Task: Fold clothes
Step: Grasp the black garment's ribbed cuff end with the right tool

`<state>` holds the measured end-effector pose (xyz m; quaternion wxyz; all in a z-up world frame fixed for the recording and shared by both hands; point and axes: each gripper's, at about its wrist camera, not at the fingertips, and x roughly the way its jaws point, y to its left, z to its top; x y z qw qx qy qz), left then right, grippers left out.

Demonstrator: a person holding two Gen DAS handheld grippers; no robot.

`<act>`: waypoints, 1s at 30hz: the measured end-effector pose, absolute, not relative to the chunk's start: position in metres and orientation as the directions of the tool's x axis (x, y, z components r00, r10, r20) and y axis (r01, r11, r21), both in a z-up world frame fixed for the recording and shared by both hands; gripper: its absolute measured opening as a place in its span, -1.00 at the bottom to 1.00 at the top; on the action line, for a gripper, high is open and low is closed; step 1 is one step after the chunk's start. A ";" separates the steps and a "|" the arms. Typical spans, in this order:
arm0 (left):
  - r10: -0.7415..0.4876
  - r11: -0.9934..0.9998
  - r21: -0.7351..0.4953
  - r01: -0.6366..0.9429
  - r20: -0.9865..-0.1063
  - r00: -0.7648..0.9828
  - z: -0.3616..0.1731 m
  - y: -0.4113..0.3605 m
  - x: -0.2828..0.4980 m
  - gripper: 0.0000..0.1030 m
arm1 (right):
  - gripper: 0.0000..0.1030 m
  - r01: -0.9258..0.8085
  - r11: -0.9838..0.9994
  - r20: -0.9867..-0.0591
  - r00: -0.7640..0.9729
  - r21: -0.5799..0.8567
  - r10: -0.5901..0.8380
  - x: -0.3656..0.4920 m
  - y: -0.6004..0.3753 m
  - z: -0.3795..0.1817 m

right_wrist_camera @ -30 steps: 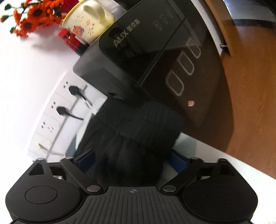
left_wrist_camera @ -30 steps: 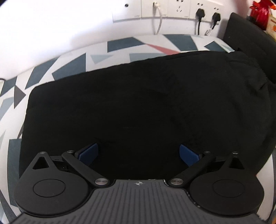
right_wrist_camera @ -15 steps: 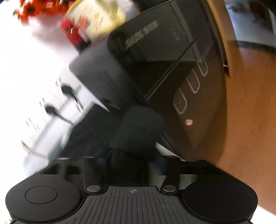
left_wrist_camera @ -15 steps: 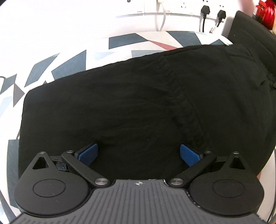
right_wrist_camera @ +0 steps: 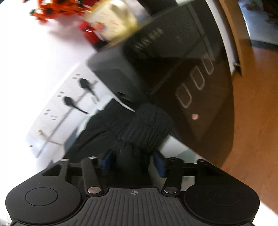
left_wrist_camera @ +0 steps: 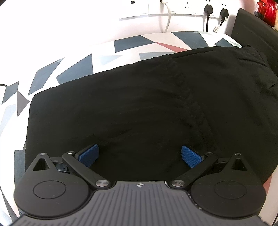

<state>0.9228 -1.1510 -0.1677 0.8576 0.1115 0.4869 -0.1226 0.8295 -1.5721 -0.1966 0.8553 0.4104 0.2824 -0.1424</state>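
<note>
A black garment (left_wrist_camera: pixel 147 107) is lying spread across the patterned table (left_wrist_camera: pixel 73 69), covering most of it and reaching toward the black appliance (left_wrist_camera: pixel 255 29) at the right edge. In the right wrist view its ribbed cuff (right_wrist_camera: pixel 147 126) is bunching up just in front of the right tool (right_wrist_camera: pixel 133 162), whose blue pads (right_wrist_camera: pixel 106 160) are pressing in on the black fabric from both sides, so this tool is clamping the garment. The view there is blurring. The left tool (left_wrist_camera: pixel 139 153) is hovering over the near part of the garment with its blue pads (left_wrist_camera: pixel 89 153) standing wide apart and nothing gripped between them. Behind the table, wall sockets (left_wrist_camera: pixel 191 7) are carrying two black plugs (left_wrist_camera: pixel 216 10) and a white cable (left_wrist_camera: pixel 168 19). Orange flowers (right_wrist_camera: pixel 52 10) and a cream mug (right_wrist_camera: pixel 114 19) are sitting on top of the appliance.
</note>
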 end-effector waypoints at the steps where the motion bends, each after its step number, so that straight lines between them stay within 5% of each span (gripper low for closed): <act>1: -0.101 0.946 0.071 0.316 -0.862 0.497 -0.168 -1.150 0.923 1.00 | 0.11 0.473 0.605 -0.598 0.801 0.641 0.008 0.834 -1.578 -0.201; 5: -0.100 0.949 0.069 0.307 -0.858 0.503 -0.168 -1.148 0.923 1.00 | 0.29 0.429 0.590 -0.561 0.827 0.684 0.049 0.851 -1.592 -0.207; 8: -0.106 0.943 0.073 0.323 -0.858 0.503 -0.168 -1.145 0.922 1.00 | -0.50 0.456 0.595 -0.583 0.812 0.661 0.025 0.859 -1.592 -0.210; 16: -0.131 0.918 0.082 0.388 -0.860 0.493 -0.165 -1.136 0.921 1.00 | -0.63 0.514 0.529 -0.587 0.809 0.675 -0.036 0.812 -1.572 -0.193; 19: -0.131 0.920 0.075 0.385 -0.866 0.482 -0.164 -1.125 0.922 1.00 | -0.59 0.525 0.509 -0.597 0.802 0.682 -0.027 0.774 -1.557 -0.188; 22: -0.120 0.919 0.089 0.384 -0.865 0.487 -0.163 -1.124 0.921 1.00 | -0.07 0.533 0.493 -0.608 0.794 0.687 -0.011 0.752 -1.550 -0.193; 30: -0.113 0.916 0.106 0.388 -0.858 0.501 -0.163 -1.125 0.921 1.00 | 0.12 0.471 0.398 -0.499 0.866 0.787 -0.037 0.758 -1.580 -0.211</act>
